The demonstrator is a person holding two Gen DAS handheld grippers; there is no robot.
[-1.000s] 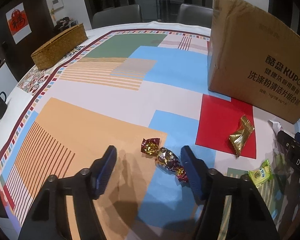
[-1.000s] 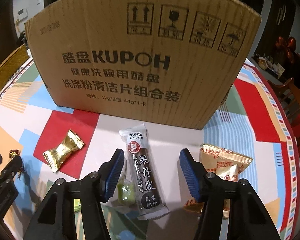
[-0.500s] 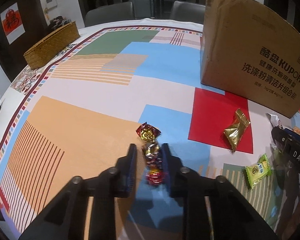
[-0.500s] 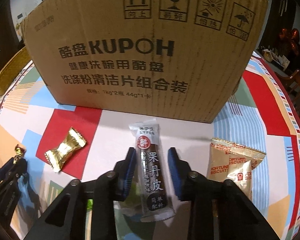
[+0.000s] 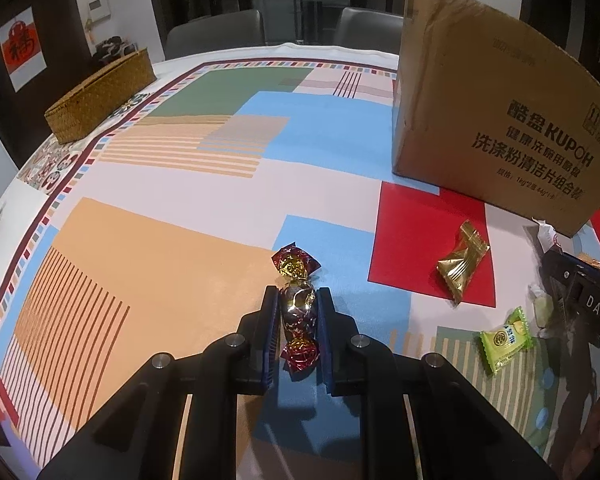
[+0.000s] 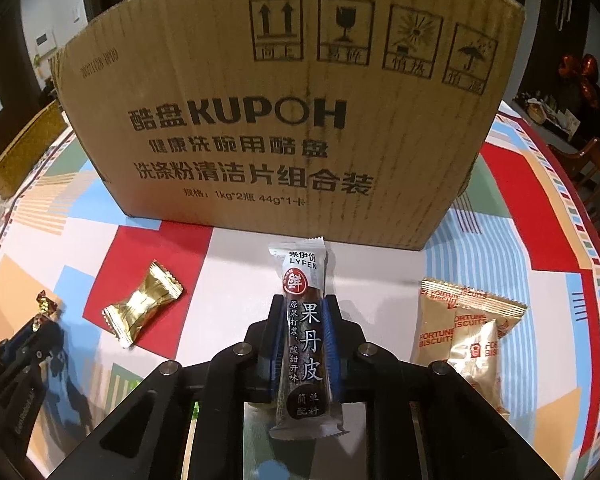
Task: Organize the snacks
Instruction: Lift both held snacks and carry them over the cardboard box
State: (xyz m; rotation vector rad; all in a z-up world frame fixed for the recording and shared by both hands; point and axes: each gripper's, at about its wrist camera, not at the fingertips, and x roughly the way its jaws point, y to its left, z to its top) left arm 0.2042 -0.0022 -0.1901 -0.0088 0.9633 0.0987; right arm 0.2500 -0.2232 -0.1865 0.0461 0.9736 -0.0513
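Observation:
My left gripper (image 5: pixel 298 322) is shut on a foil-wrapped candy (image 5: pixel 296 280), red and gold with twisted ends, low over the patterned tablecloth. My right gripper (image 6: pixel 305 334) is shut on a long dark fruit-leather bar (image 6: pixel 305 280) with a white end, just in front of the big cardboard box (image 6: pixel 284 120). The bar's far end sticks out past the pads. In the left wrist view the box (image 5: pixel 500 128) stands at the right, and the right gripper's body (image 5: pixel 584 300) shows at the right edge.
A gold candy packet (image 5: pixel 462 266) lies on the red patch, a green packet (image 5: pixel 506 340) nearer. Two fortune biscuit packs (image 6: pixel 466 332) lie right of the bar. A woven basket (image 5: pixel 100 96) sits at the table's far left. Chairs stand behind the table.
Both grippers went from wide open to shut: the left closed on the foil candy, which turned to lie along the fingers, and the right closed on the fruit-leather bar.

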